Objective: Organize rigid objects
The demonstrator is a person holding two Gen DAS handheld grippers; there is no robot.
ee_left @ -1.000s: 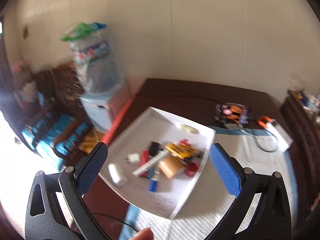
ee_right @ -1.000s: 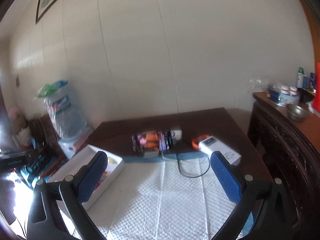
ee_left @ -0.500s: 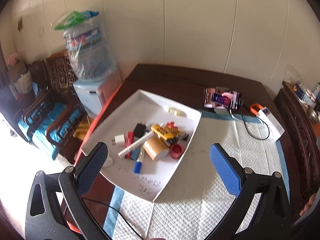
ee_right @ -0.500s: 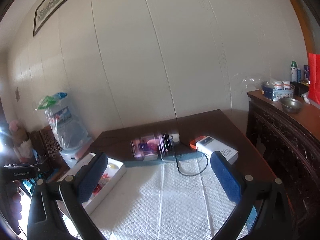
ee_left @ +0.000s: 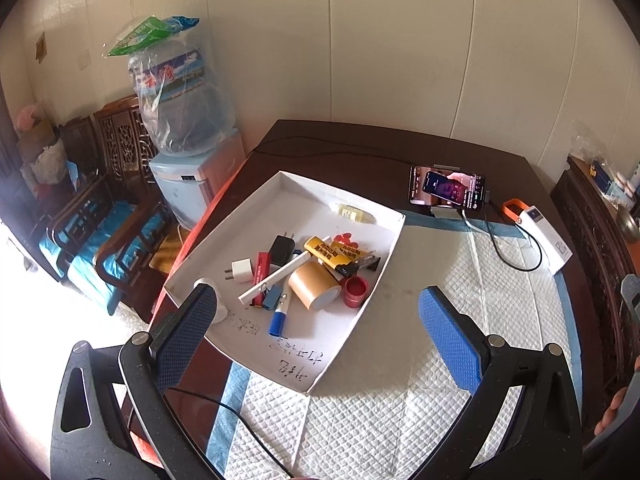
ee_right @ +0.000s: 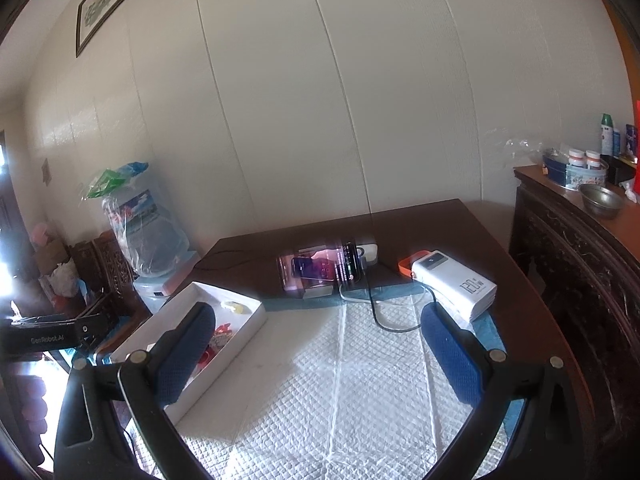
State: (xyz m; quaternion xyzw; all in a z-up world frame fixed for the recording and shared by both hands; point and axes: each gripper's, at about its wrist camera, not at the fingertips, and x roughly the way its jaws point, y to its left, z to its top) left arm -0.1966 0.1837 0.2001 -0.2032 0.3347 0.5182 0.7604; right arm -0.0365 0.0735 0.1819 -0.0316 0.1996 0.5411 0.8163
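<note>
A white cardboard tray (ee_left: 256, 344) lies on the table's left side; its rim also shows in the right wrist view (ee_right: 256, 322). In it lie a brown tape roll (ee_left: 314, 290), a red cap (ee_left: 356, 290), a yellow tube (ee_left: 326, 254), a white pen (ee_left: 276, 276), a blue marker (ee_left: 278, 318), white (ee_left: 242, 270) and black (ee_left: 282, 248) chargers and a small bottle (ee_left: 354, 213). My left gripper (ee_left: 316, 336) is open and empty, above the tray's near edge. My right gripper (ee_right: 316, 350) is open and empty above the white pad (ee_right: 340, 380).
A phone (ee_left: 446, 189) on a stand and a white power bank (ee_left: 546, 238) with a cable sit at the table's back right. A water dispenser (ee_left: 184, 140) and wooden chairs (ee_left: 108, 216) stand left. A dark cabinet (ee_right: 580, 264) with bottles and a bowl stands right.
Both grippers have risen and steadied. The left view has swung right, so the tray sits more centred and nearer. Both grippers stay open.
</note>
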